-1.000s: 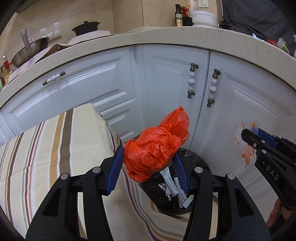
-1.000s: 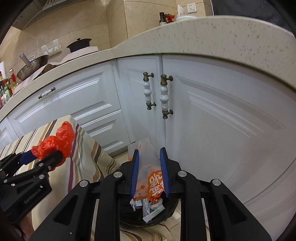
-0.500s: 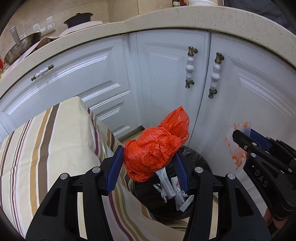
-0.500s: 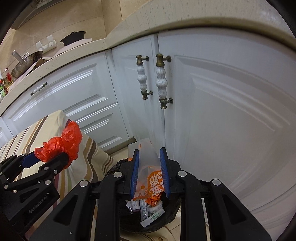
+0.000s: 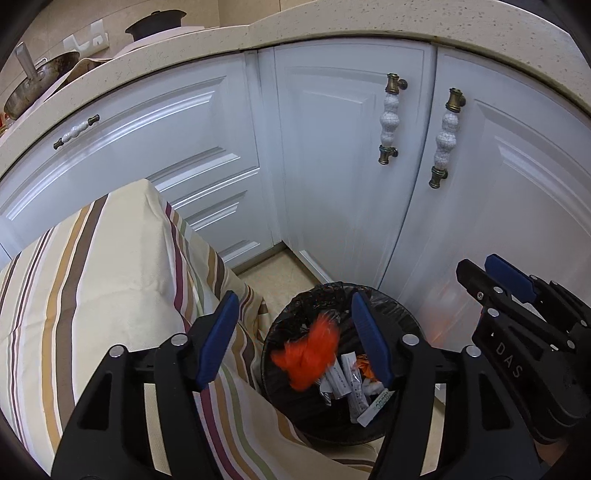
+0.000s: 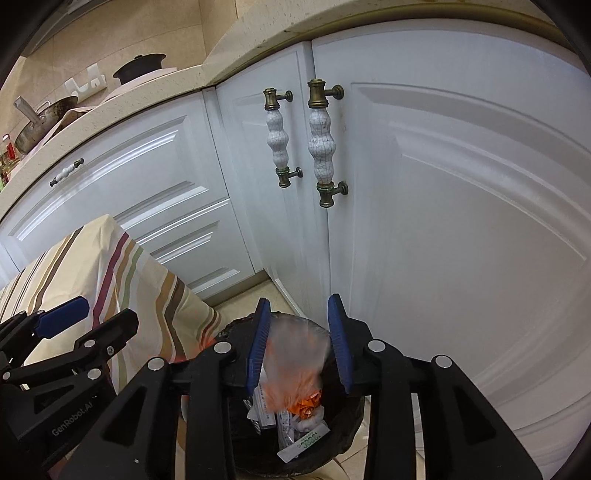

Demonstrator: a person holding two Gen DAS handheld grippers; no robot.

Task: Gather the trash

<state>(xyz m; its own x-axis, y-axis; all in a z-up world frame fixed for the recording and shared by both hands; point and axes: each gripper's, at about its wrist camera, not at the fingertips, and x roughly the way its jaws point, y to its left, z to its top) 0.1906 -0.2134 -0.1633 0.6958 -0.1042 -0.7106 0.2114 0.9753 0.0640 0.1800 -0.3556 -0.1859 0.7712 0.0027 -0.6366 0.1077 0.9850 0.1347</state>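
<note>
A black-lined trash bin [image 5: 284,328] stands on the floor by the white cabinets, with wrappers inside. My left gripper [image 5: 295,336] is open above it, and the orange plastic bag [image 5: 308,356] is blurred, falling between the fingers into the bin. My right gripper [image 6: 298,339] is open above the same bin [image 6: 343,439]. The clear wrapper with orange print [image 6: 295,362] is blurred, dropping between its fingers. The right gripper also shows at the right of the left wrist view [image 5: 495,280], and the left gripper at the left of the right wrist view [image 6: 85,317].
A table with a striped cloth [image 5: 96,280] stands left of the bin. White cabinet doors with ceramic handles [image 5: 389,118] stand close behind. A speckled counter [image 5: 369,22] above carries a pan [image 5: 37,88] and a pot [image 5: 155,22].
Both grippers have moved down toward the bin and opened. The orange bag and the clear wrapper have left the fingers and are falling into the bin.
</note>
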